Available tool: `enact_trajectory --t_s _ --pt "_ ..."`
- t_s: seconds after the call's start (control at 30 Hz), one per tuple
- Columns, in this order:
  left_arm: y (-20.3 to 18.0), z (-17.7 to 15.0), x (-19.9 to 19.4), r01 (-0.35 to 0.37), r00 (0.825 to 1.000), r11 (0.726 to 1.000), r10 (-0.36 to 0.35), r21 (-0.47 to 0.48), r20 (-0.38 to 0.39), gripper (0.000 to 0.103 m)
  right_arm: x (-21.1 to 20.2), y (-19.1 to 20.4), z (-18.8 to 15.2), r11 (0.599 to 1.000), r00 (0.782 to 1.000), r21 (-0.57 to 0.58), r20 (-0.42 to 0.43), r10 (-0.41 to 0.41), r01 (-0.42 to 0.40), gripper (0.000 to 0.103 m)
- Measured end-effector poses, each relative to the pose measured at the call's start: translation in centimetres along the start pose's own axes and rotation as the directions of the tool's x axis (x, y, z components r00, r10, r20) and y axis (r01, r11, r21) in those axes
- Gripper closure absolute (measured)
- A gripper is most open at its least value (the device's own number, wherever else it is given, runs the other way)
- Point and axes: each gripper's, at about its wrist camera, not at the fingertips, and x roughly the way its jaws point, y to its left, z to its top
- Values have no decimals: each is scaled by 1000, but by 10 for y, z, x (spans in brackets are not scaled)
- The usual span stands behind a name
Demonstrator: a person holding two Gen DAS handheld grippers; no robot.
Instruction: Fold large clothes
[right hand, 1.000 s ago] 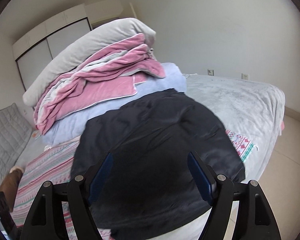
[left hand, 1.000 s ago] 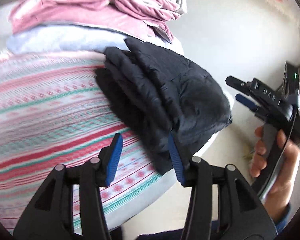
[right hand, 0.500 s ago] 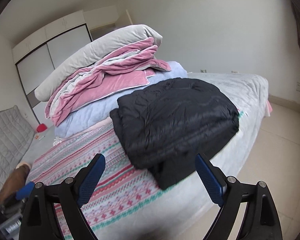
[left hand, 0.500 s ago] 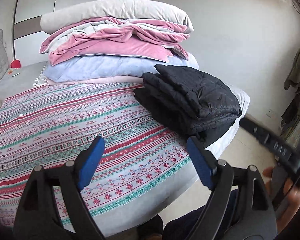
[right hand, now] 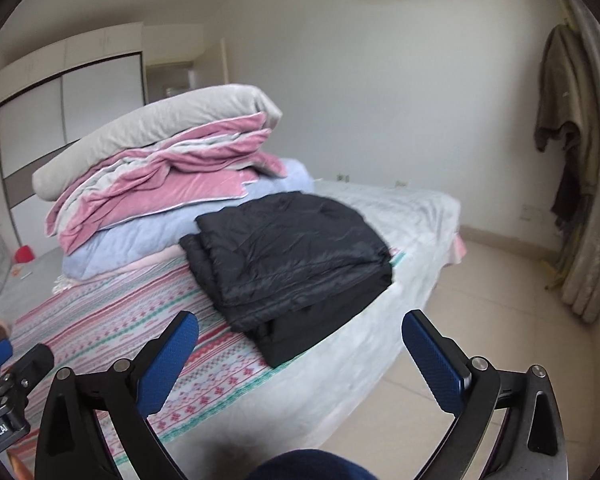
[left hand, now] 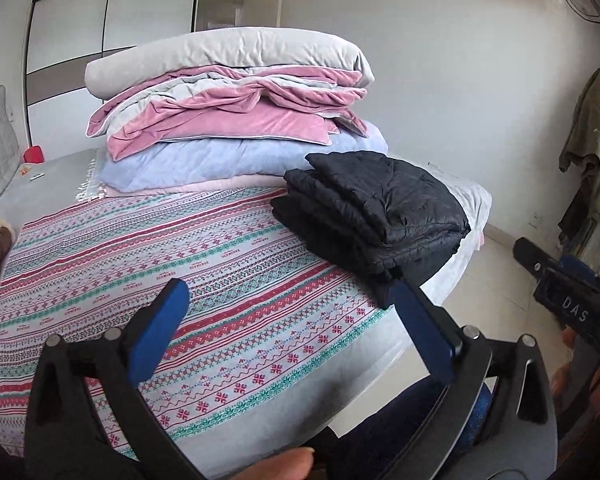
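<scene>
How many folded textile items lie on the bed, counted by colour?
Black: 1, the folded black jacket
Grey: 1, the grey quilt on top of the stack
Pink and grey: 1, the pink blanket
Light blue: 1, the light blue quilt
Pale pink: 1, the pale pink layer at the bottom of the stack
Total: 5
</scene>
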Motion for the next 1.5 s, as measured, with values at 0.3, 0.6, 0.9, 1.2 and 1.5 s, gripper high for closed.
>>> enact_trajectory --t_s 0.3,0.6,0.9,1.2,1.5 --pt "-3 -2 2 -5 1000 1000 5 -4 -12 1 -10 5 -1 996 997 -51 14 -70 71 0" --pt "-14 -6 1 17 1000 1000 -16 22 -14 1 -7 3 -5 993 996 -77 1 -88 88 0" --pt "-18 -6 0 23 1000 999 -22 34 -11 1 -6 1 -7 991 994 -80 -8 -105 104 0" --pt "-23 -9 3 41 999 998 -40 42 -33 1 -5 2 -8 990 994 -88 -11 -112 111 0" --pt "-22 -10 2 61 997 997 -59 38 -45 1 -4 2 -9 988 993 -97 -15 -119 117 0"
